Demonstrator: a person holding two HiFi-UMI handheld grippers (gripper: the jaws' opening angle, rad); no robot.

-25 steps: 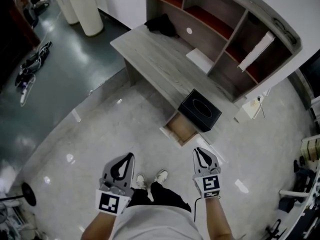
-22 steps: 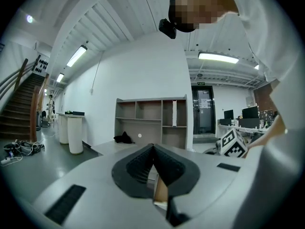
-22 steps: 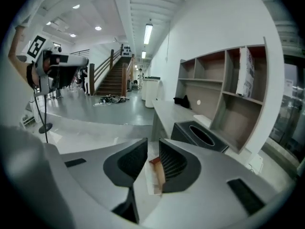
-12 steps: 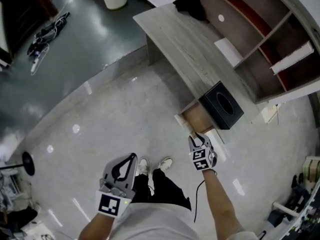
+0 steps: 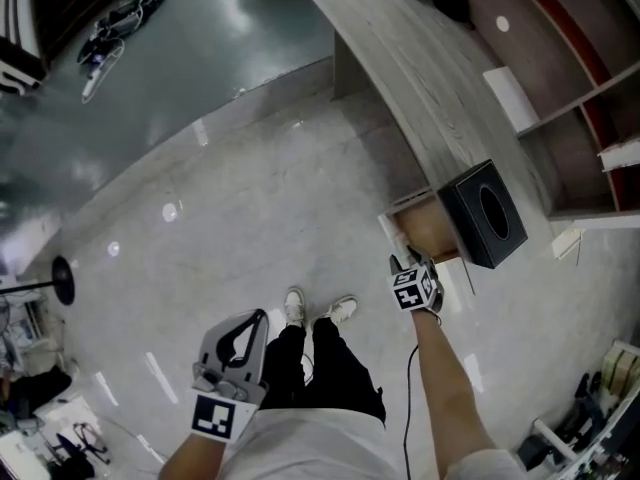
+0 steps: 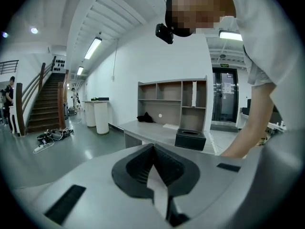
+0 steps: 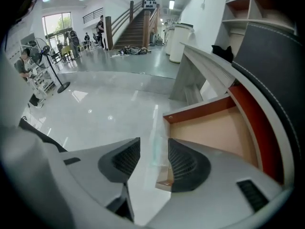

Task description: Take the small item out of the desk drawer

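Your left gripper (image 5: 255, 323) hangs low by your hip, well away from the work, its jaws closed on each other with nothing between them. The change is all on the other side. A second ago your right gripper (image 7: 152, 157) sat near your waist with its jaws together. Now that arm is stretched out to the open drawer (image 7: 214, 130) under the counter (image 5: 420, 58), and its jaws are opening, with the pale edge of the drawer front (image 7: 155, 128) standing between them but not yet pressed. The drawer was already pulled out a second ago, so I judge that you are past the opening step and about to reach in, or to tug the front out farther. The small item itself I cannot find: the part of the drawer that shows is a bare tan floor with reddish walls, and the rest lies hidden under the counter edge, below the black box (image 5: 487, 213), and behind your own jaw.
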